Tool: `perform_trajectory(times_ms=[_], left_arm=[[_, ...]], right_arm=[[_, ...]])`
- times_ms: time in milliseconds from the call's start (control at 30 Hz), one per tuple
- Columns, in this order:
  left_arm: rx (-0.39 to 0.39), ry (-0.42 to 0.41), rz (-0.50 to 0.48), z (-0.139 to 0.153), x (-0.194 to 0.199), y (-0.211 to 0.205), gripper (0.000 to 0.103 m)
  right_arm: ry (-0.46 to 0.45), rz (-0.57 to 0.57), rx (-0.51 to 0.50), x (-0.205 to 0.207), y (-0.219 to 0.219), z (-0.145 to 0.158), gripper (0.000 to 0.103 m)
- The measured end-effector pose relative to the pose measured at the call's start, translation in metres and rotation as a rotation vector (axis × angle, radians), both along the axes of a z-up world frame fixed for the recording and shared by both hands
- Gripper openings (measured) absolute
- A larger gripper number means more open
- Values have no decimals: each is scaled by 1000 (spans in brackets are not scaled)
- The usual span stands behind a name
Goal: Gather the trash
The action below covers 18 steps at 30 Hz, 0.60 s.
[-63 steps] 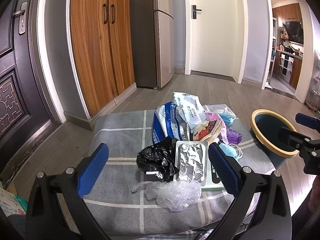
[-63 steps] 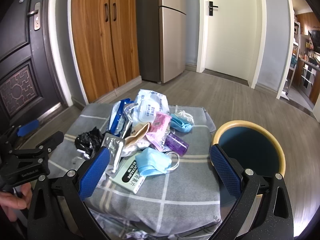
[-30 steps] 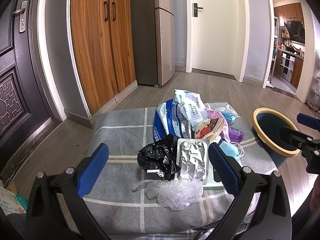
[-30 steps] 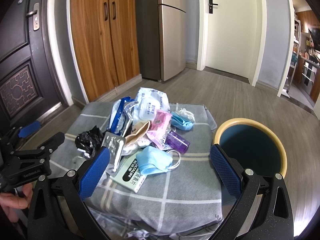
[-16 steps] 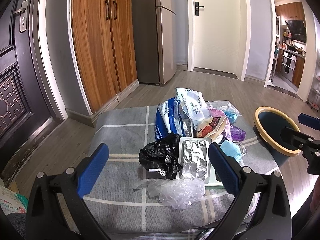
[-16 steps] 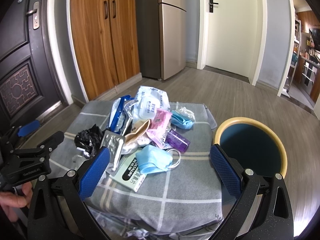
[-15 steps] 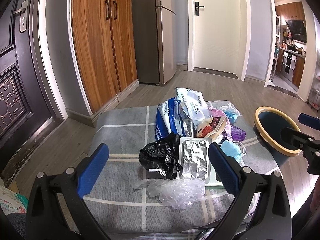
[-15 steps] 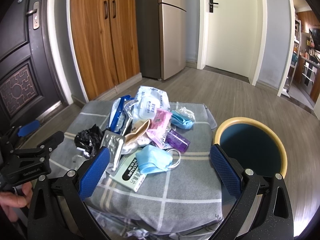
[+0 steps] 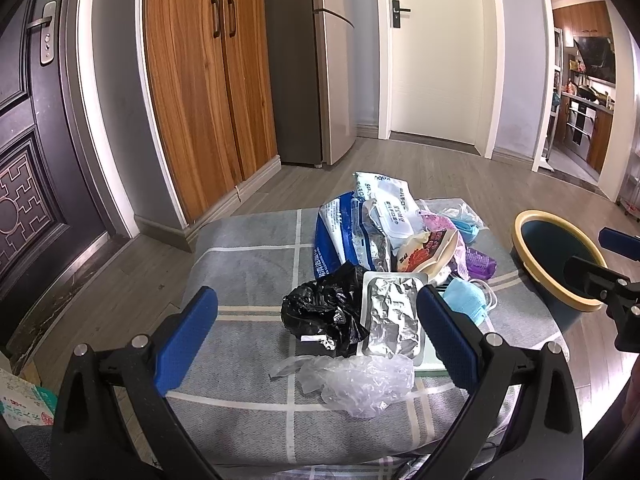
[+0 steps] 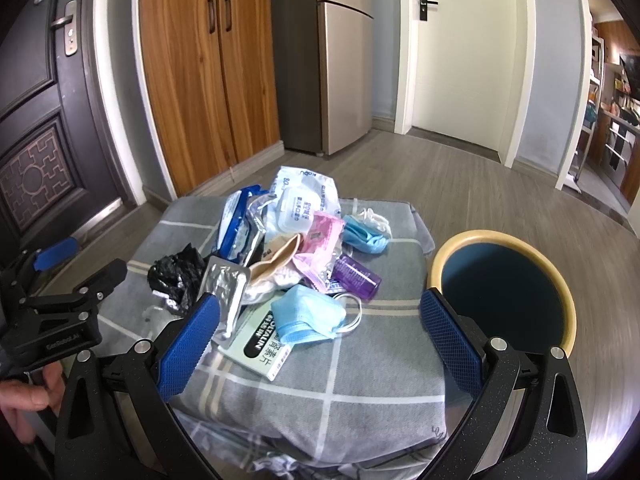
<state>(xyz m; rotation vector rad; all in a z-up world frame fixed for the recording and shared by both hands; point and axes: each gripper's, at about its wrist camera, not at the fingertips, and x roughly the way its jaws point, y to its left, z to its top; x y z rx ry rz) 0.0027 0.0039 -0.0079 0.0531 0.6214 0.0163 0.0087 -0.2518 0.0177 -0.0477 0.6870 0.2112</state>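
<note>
Both claws spread and empty; green box (image 10: 262,346) half-buried under blue mask (image 10: 308,316) and foil tray (image 10: 226,292).

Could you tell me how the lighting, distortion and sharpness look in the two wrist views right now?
Left wrist view: strong fisheye bending of the door frames, dark vignette corners, dim bluish light, glare on the foil tray; trash is sharp. Right wrist view: same barrel distortion and dark corners, brighter and warmer; the blue mask is crisp, the bin interior is in shadow, and the floor at far right looks smeared.
</note>
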Motion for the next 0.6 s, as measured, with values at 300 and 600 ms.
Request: perform_trajectory(times_ms=[300,600], left_arm=[[-14,16,-23,-3,1,-2,98],[-19,33,-11,-6,5,0,98]], right_arm=[[19,-10,-2,3,2,-5,100],[35,-9,2,5,0,-5,100]])
